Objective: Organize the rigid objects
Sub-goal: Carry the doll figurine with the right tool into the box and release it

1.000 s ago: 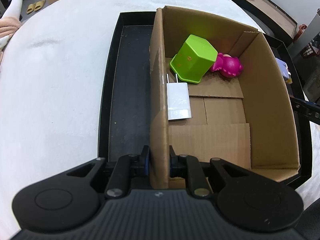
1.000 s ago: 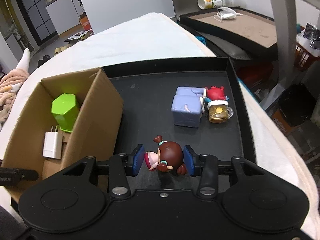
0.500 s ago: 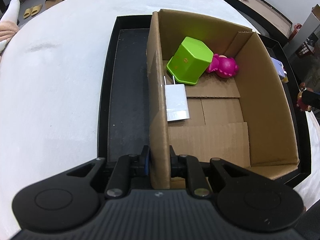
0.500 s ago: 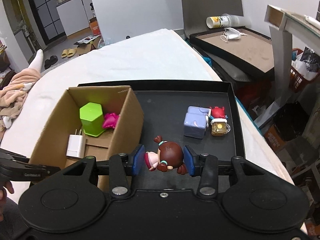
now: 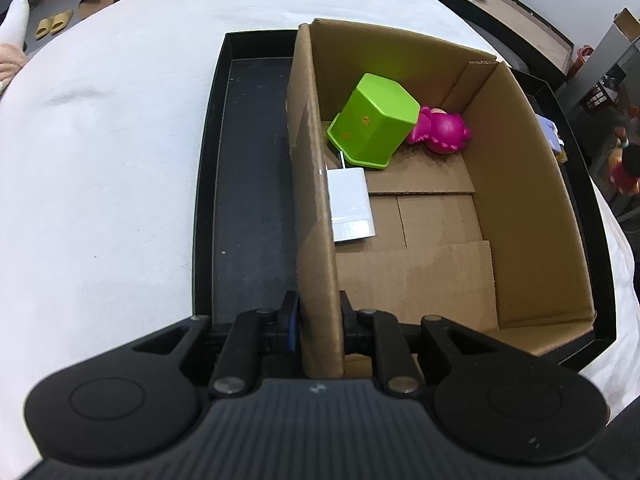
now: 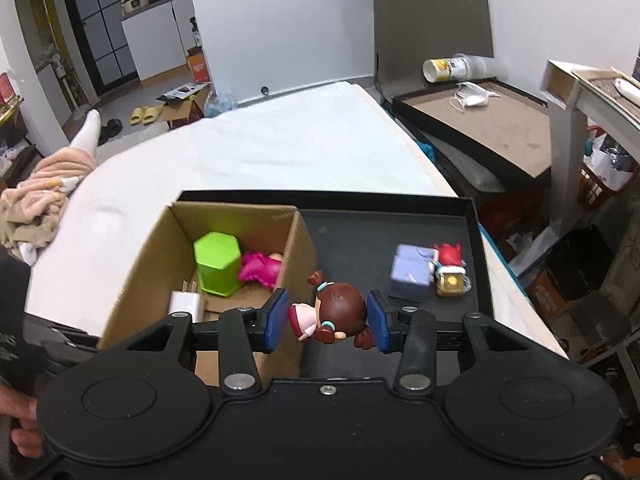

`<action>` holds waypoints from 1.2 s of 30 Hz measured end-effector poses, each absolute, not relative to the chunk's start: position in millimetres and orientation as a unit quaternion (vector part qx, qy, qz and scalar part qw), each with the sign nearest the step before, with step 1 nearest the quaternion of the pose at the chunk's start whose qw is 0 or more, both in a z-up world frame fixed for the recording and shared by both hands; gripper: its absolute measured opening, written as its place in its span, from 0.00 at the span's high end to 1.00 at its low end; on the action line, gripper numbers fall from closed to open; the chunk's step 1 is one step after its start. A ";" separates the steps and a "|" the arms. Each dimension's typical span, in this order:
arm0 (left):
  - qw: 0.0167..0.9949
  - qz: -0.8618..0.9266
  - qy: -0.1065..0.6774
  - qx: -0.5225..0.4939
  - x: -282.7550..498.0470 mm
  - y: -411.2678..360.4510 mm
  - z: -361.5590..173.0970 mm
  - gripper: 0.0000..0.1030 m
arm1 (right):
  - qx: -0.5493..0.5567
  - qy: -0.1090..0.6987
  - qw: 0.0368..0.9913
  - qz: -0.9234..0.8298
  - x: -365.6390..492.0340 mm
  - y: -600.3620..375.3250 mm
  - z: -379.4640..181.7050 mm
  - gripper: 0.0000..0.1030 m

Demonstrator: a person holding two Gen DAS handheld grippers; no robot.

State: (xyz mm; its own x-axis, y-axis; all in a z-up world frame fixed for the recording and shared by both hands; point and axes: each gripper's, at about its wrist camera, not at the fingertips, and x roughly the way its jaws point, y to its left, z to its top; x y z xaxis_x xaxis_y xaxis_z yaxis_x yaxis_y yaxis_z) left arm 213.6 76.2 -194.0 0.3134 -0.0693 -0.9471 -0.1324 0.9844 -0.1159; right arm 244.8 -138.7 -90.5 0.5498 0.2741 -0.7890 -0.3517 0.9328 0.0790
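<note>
Right now I am mid-carry: my right gripper (image 6: 327,321) is clamped on the small brown-haired doll figurine (image 6: 334,312), held sideways between the blue pads, in the air just beside the right wall of the open brown cardboard box (image 6: 298,236). My left gripper (image 5: 319,320) is pinched shut on the near end of that box's left wall, steadying it on the shallow black tray (image 5: 248,184).

Next, as I judge it, I must move the doll left over the box wall, lower it above the bare cardboard floor near me, and only then loosen the pads.

Inside the box, at the far end, lie a lime-green hexagonal plastic cup (image 5: 374,120) tipped on its side, a magenta toy figure (image 5: 440,132) touching it, and a white wall charger (image 5: 350,204) against the left wall. On the tray to the right wait a lavender block (image 6: 410,274), a small red figure (image 6: 450,254) and a tiny amber mug (image 6: 452,284). The box's right wall is what the doll must clear.
</note>
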 end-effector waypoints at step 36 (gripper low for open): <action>0.810 0.002 0.576 -0.109 214.8 87.6 -195.7 0.82 | -0.082 0.469 0.847 0.236 254.8 -34.1 -128.4 0.58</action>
